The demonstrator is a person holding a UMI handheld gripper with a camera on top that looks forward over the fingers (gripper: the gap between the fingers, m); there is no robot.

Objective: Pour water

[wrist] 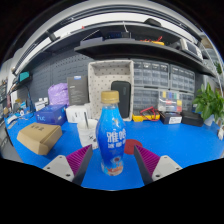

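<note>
A clear plastic bottle (111, 135) with a blue label and a yellow cap stands upright on the blue table (175, 142). It sits between the two fingers of my gripper (112, 152), close to their tips. The magenta pads (83, 160) flank it left and right, and a thin strip of blue table shows on each side of the bottle. The gripper is open around the bottle. No cup or other vessel for the water can be made out with certainty.
A cardboard box (38, 137) lies to the left, with a small white box (86, 131) just left of the bottle. Something red (131, 146) lies behind the bottle. Drawer cabinets (150, 85) and shelves line the back; a green plant (209, 101) stands far right.
</note>
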